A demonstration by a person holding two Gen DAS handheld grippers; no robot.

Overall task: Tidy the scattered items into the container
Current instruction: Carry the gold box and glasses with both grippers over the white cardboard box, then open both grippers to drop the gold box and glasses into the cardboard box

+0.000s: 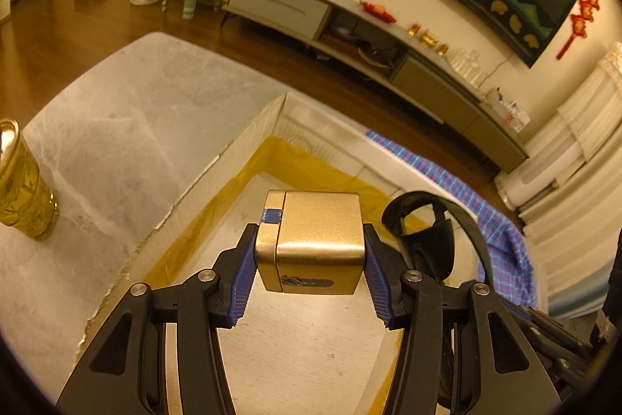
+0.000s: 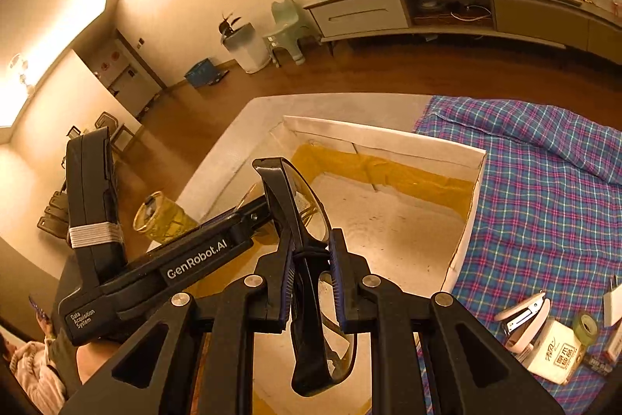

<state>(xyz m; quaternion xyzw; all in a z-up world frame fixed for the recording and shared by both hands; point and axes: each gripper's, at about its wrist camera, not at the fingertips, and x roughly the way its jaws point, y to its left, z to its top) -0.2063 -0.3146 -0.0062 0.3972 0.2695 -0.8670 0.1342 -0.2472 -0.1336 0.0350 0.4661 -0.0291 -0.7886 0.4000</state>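
My left gripper is shut on a gold metal box with a blue tape patch and holds it above the inside of the white cardboard container, which is lined with yellow tape. My right gripper is shut on black-framed glasses and holds them over the same container. The glasses also show in the left wrist view, to the right of the box. The left gripper's body crosses the right wrist view at the left.
A gold jar stands on the grey marble table left of the container. A plaid cloth lies to its right, with a stapler, a white box and a tape roll on it.
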